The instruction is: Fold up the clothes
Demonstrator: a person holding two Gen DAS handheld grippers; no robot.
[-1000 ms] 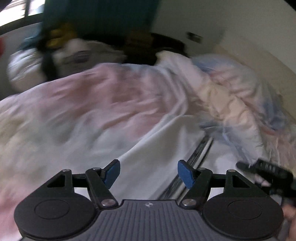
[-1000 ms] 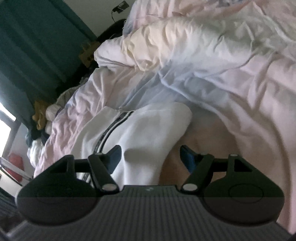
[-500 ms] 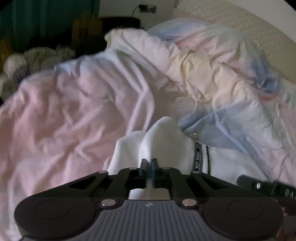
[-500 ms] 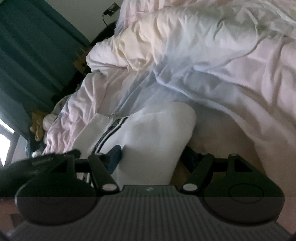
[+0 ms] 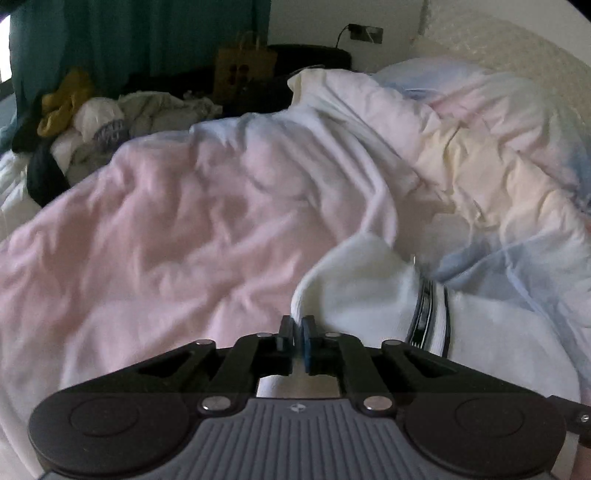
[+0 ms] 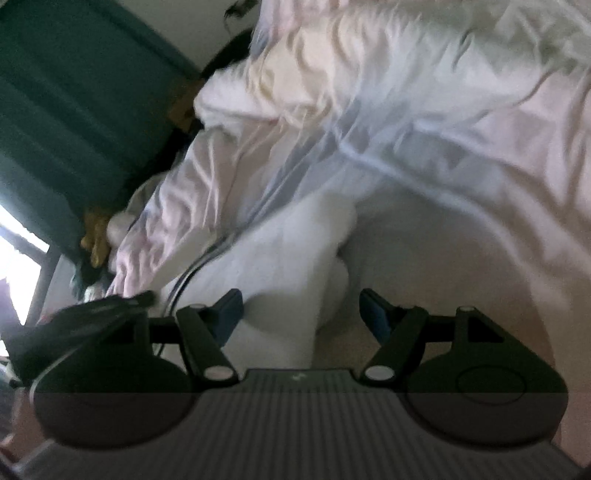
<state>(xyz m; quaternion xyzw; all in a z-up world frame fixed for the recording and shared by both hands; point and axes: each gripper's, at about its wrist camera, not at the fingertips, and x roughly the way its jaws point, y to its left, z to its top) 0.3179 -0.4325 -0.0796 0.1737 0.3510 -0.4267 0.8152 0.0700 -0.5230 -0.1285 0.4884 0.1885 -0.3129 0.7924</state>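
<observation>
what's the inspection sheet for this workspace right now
surface: bed under a rumpled pastel duvet, pink, cream and blue patches
job's things: white garment with a dark striped band, lying on the duvet
clutter: heap of clothes at the far edge, with a yellow item; brown paper bag behind it
grippers: left gripper shut on an edge of the garment; right gripper open, a fold of the garment between its fingers
cables: one cord running into a wall socket
surroundings: teal curtain, pale headboard, bright window in the right wrist view
</observation>
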